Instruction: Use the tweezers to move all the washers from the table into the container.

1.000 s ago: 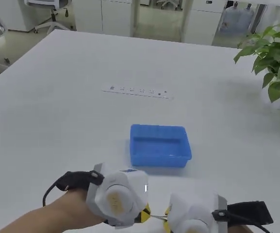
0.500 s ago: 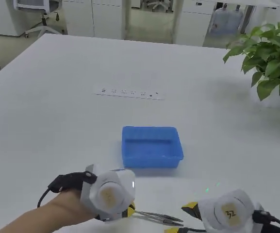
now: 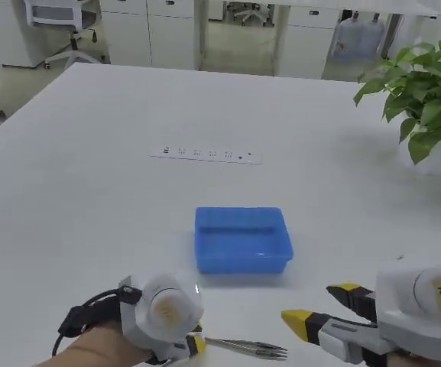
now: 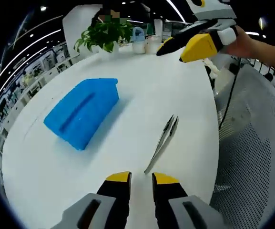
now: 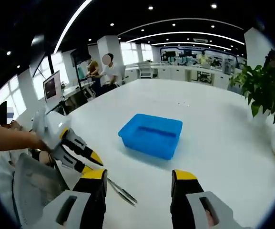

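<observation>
1. Presently, in the head view, the left gripper (image 3: pixel 196 342) is low at the near edge of the white table (image 3: pixel 90 199). Its jaws are pinched on the rear end of the tweezers (image 3: pixel 247 349).
2. The tweezers run out to the right from those jaws, with their two arms close together at the tip. I cannot tell whether the tip touches the table.
3. The left gripper view shows the same hold: the tweezers' butt sits in the narrow gap between the yellow jaw tips, and the shaft points ahead.
4. The right gripper (image 3: pixel 308 302) is at the near right, jaws spread wide with nothing between them. Its yellow tips point left toward the tweezers' tip, close to it but apart.
5. The blue container (image 3: pixel 243 238) stands open side up on the table, beyond both grippers and roughly between them. Its inside is too blurred to read.
6. A power strip (image 3: pixel 205 154) lies farther back, beyond the container.
7. A potted plant (image 3: pixel 426 99) stands at the far right edge.
</observation>
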`<state>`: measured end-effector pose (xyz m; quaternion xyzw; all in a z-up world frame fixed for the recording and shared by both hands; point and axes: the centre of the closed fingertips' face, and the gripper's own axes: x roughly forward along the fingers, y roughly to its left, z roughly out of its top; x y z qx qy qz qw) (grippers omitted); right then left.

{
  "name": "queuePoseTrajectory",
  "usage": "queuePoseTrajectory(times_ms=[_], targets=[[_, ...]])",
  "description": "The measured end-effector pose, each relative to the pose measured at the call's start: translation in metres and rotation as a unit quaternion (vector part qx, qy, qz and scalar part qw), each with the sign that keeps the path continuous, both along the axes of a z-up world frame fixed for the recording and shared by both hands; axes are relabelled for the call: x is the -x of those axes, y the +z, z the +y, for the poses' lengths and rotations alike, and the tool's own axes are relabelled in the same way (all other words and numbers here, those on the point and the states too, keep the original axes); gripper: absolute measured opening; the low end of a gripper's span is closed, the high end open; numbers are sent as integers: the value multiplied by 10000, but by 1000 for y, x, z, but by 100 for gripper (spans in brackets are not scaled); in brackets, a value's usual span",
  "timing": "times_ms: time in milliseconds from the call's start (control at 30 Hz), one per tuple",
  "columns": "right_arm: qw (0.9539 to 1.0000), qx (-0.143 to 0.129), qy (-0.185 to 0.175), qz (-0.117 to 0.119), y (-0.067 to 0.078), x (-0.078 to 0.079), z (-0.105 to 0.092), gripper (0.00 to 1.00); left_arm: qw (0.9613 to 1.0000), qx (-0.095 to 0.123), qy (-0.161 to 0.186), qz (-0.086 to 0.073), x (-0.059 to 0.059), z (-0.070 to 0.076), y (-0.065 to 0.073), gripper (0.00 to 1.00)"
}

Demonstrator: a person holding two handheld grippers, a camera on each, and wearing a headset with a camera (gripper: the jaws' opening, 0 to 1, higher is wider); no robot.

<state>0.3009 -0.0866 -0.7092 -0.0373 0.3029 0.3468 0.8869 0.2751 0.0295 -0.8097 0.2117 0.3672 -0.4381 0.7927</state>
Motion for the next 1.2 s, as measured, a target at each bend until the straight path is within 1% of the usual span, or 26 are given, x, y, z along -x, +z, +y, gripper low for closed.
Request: queuePoseTrajectory(times_ms=[33,67,100,133,200,233,267,300,333,367,400,433,467,500,533,600,667,700,767,833,900,1000,1033,1067,1133,1200], targets=[[10000,-24,-15,-26,3,0,1,53,9997,147,172,-16,-1,2,6,19],[10000,-56,-26,-56,6,-1,2,55,9978,400,519,-45,-5,5,17,23],[9999,-95,-12,-103,9,-2,4,56,9956,566,746,41,-6,8,24,26],[9999,-93,-3,-112,9,-2,5,57,9906,800,1090,187,-6,12,34,28],[10000,-23,-21,-90,5,-3,4,61,9824,1117,1498,23,-14,19,52,43],[9999,15,-36,-93,3,-3,3,63,9760,1282,1760,-10,-17,24,64,50],[9999,35,-53,-94,2,-3,2,65,9732,1394,1828,-47,-18,25,73,55],[9999,47,-78,-85,1,-3,0,66,9667,1572,2005,-253,-22,29,87,57],[9999,41,-105,-81,1,-2,-1,67,9607,1673,2176,-411,-26,32,97,60],[9998,23,-184,-99,1,-3,-3,69,9535,1736,2408,-512,-28,37,105,69],[9997,10,-241,-104,1,-4,-4,71,9521,1737,2451,-568,-29,39,109,77],[9996,-7,-266,-103,1,-4,-5,73,9510,1701,2491,-681,-29,43,112,81],[9995,-20,-310,-94,1,-5,-6,74,9467,1599,2636,-931,-33,51,117,85],[9994,-20,-339,-96,2,-5,-7,76,9434,1544,2735,-1068,-34,56,120,88],[9993,-9,-357,-122,3,-6,-9,78,9402,1498,2844,-1126,-33,60,122,90],[9990,32,-396,-194,5,-7,-11,81,9395,1549,2850,-1096,-31,59,122,95],[9990,34,-399,-185,4,-6,-12,82,9370,1564,2927,-1093,-30,61,122,95],[9989,29,-425,-175,4,-7,-13,82,9343,1564,3003,-1113,-29,62,122,96],[9988,20,-458,-184,4,-6,-14,85,9324,1571,3041,-1160,-27,62,123,99],[9987,15,-483,-169,3,-6,-15,86,9318,1563,3065,-1157,-26,62,123,99],[9986,22,-504,-182,3,-6,-16,87,9301,1563,3095,-1214,-26,64,125,99],[9985,58,-519,-163,1,-5,-18,87,9296,1574,3111,-1195,-26,64,124,99],[9985,54,-526,-153,0,-4,-19,88,9275,1605,3155,-1204,-26,65,125,99],[9985,50,-531,-141,-1,-4,-19,88,9265,1620,3172,-1215,-26,65,125,99],[9986,49,-516,-111,-2,-3,-19,87,9263,1604,3184,-1220,-26,66,125,99],[9985,75,-522,-132,-2,-3,-21,87,9250,1563,3229,-1252,-27,69,125,99]])
